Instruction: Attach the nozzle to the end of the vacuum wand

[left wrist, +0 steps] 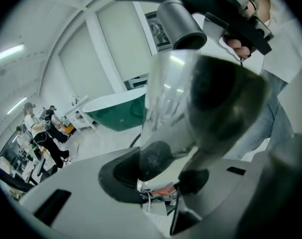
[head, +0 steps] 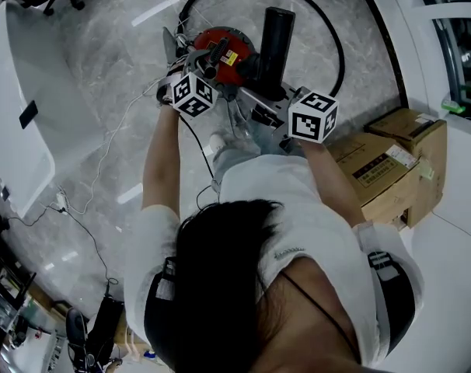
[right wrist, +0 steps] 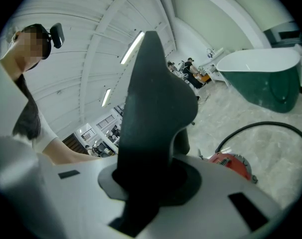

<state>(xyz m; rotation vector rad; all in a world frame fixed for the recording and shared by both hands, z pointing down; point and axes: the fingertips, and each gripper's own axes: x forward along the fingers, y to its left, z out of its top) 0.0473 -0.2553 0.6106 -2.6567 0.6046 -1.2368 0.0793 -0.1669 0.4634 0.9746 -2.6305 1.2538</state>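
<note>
- Dark hair (head: 220, 286) of mine sits closest under the head camera, with both arms stretched ahead.
- Left claw (left wrist: 163, 171) is pinched on the shiny wand (left wrist: 201, 98), which slants up from it.
- Right claw (right wrist: 151, 183) is clamped on the black nozzle (right wrist: 151, 103).
- Nozzle's round mouth is right at the wand's tip; touching or not, I cannot tell.
- Red vacuum (head: 224, 49) lies on the floor (head: 127, 76) beyond both claws.

Floor (head: 119, 61) open to left w/ loose cables (head: 107, 142) across it; red vacuum (head: 235, 39) & hose loop (head: 342, 53) block straight ahead; cardboard boxes (head: 383, 169) crowd right; white counter (head: 18, 154) far left.
</note>
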